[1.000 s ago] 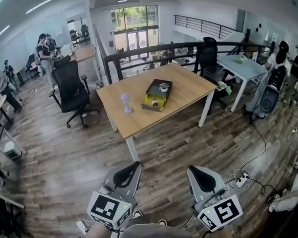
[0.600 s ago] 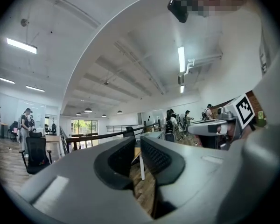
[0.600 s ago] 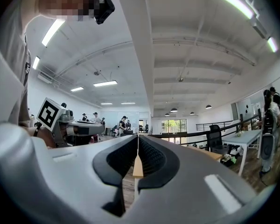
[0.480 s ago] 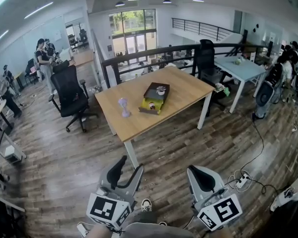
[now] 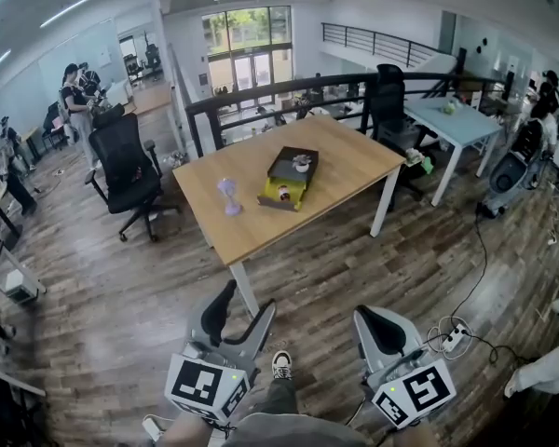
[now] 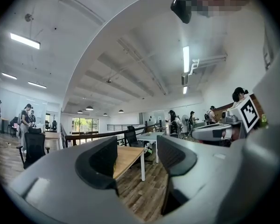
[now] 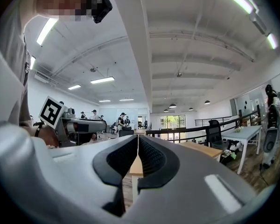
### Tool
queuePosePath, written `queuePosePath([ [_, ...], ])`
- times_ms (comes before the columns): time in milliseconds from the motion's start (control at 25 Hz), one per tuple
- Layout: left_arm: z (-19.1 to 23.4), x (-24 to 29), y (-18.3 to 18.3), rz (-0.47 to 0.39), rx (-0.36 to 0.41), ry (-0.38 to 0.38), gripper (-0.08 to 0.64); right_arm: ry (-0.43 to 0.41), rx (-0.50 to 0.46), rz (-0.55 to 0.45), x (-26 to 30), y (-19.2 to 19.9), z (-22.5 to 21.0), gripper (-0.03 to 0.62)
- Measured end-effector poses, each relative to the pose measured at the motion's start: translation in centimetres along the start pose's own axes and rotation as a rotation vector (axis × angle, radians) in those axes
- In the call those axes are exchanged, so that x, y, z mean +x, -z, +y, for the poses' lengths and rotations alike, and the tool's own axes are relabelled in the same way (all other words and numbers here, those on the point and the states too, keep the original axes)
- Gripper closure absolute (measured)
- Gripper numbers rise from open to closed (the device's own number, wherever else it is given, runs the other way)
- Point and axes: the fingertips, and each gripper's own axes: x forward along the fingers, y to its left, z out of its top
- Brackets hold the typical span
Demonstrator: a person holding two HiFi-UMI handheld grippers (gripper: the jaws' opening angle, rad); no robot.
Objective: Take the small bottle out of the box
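Observation:
On the wooden table [image 5: 335, 170] a few steps ahead lies an open box [image 5: 289, 180], half dark, half yellow. A small pale bottle [image 5: 304, 163] stands in the dark half. A second small item [image 5: 282, 193] sits in the yellow half. I cannot make out either one closely. A purple goblet-shaped object [image 5: 228, 195] stands left of the box. Both grippers are held low above the floor, far short of the table. My left gripper [image 5: 249, 298] [image 6: 137, 153] is opening its jaws, with nothing between them. My right gripper [image 5: 368, 317] [image 7: 138, 143] is shut and empty.
A black office chair [image 5: 126, 170] stands left of the table, and a dark railing [image 5: 289, 96] runs behind it. A pale table [image 5: 452, 119] and another chair are at the back right. Cables and a power strip [image 5: 456, 335] lie on the floor at right. People stand at both sides.
The left gripper's jaws went from shut to wide apart. My shoe has come into view between the grippers. The right gripper stayed shut.

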Motion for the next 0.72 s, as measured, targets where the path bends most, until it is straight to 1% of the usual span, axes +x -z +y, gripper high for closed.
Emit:
queuePosePath([
  [280, 3.7, 6.1, 2.6, 0.071, -0.028, 0.022, 0.295, -0.004, 0.026, 0.04, 6.3, 1.4, -3.4, 0.577],
  [480, 7.6, 12.0, 3.4, 0.094, -0.041, 0.025, 0.295, 0.01, 0.048, 0.064, 11.9, 1.9, -6.5, 0.576],
  [720, 12.3, 19.0, 4.6, 0.137, -0.046, 0.068, 0.295, 0.026, 0.071, 0.079, 19.3, 1.9, -9.8, 0.577],
])
